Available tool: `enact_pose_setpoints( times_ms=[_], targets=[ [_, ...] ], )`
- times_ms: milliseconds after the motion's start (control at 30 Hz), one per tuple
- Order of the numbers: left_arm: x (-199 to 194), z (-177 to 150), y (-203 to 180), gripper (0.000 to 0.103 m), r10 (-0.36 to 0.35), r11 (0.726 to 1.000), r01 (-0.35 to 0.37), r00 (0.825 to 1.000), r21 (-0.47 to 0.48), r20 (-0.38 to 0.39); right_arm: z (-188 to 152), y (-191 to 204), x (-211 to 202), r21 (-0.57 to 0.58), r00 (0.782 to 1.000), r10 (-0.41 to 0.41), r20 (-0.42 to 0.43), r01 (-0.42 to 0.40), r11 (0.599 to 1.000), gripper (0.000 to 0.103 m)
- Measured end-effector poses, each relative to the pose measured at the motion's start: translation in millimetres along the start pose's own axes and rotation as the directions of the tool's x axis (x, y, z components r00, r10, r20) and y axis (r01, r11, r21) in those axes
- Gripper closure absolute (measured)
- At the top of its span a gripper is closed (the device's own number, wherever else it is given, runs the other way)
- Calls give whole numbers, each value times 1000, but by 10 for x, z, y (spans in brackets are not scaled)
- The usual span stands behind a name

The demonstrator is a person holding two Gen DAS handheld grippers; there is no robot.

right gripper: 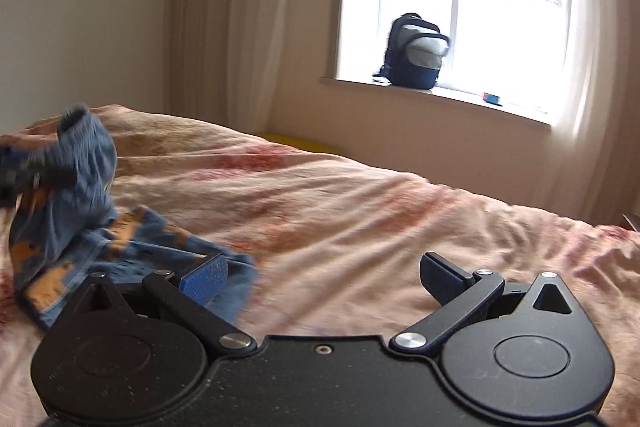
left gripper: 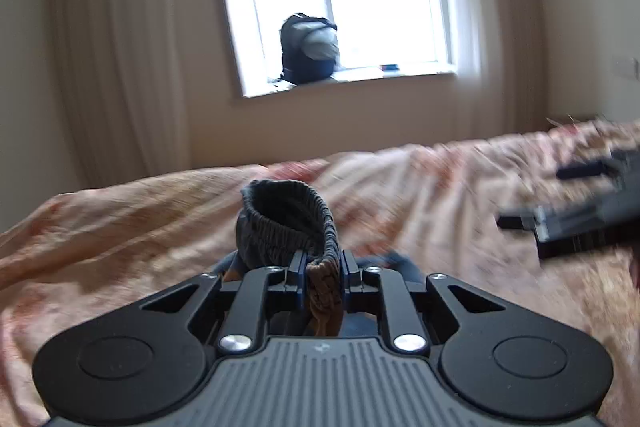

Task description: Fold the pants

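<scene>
The pants point(right gripper: 76, 211) are blue with orange patches and lie bunched on the bed at the left of the right wrist view. My left gripper point(left gripper: 323, 269) is shut on their elastic waistband point(left gripper: 286, 223), which stands up in a loop above the fingers. It shows blurred at the far left of the right wrist view point(right gripper: 16, 175), lifting the cloth. My right gripper point(right gripper: 324, 279) is open and empty, low over the bed, its left finger point(right gripper: 206, 277) over the pants' near edge. It appears blurred at the right of the left wrist view point(left gripper: 580, 203).
The bed is covered with a crumpled pink and cream floral duvet point(right gripper: 360, 211). Behind it are a window with a dark backpack point(right gripper: 416, 53) on the sill, curtains point(left gripper: 116, 47) and cream walls.
</scene>
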State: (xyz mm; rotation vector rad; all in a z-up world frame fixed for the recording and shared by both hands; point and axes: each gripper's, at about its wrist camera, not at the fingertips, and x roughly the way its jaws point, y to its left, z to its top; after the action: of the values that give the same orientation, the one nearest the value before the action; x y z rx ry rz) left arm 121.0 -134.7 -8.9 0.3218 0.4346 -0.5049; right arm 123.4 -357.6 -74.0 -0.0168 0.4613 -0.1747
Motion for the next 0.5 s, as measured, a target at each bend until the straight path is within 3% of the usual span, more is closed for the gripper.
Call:
enact_pose_setpoints(
  times_ms=[33, 67, 100, 133, 233, 367, 400, 500],
  targets=[
    [80, -73, -122, 79, -31, 999, 32, 999, 20, -21, -18, -111, 2, 37, 1000, -16, -6, 16, 999, 1],
    [162, -148, -227, 64, -71, 997, 73, 996, 34, -55, -31, -191, 9, 70, 1000, -23, -13, 23, 997, 1],
    [229, -246, -311, 41, -114, 992, 118, 989, 42, -98, -50, -262, 19, 103, 1000, -21, -22, 23, 994, 1],
    [278, -323, -382, 36, -129, 989, 138, 982, 53, -139, -68, -315, 29, 134, 999, -14, -29, 17, 991, 1],
    [290, -472, -484, 34, -85, 984, 113, 977, 138, -195, -98, -360, 78, 189, 998, 29, -47, -19, 982, 1],
    [176, -528, -199, 23, -84, 975, 120, 979, 189, -187, -105, -250, 137, 201, 991, 122, -54, -109, 973, 1],
    [150, -550, -113, 18, -95, 973, 129, 979, 191, -179, -107, -196, 156, 202, 986, 156, -60, -141, 969, 1],
    [70, -655, 88, 15, -128, 974, 152, 981, 170, -148, -138, -43, 236, 219, 955, 282, -88, -257, 941, 1]
  ],
)
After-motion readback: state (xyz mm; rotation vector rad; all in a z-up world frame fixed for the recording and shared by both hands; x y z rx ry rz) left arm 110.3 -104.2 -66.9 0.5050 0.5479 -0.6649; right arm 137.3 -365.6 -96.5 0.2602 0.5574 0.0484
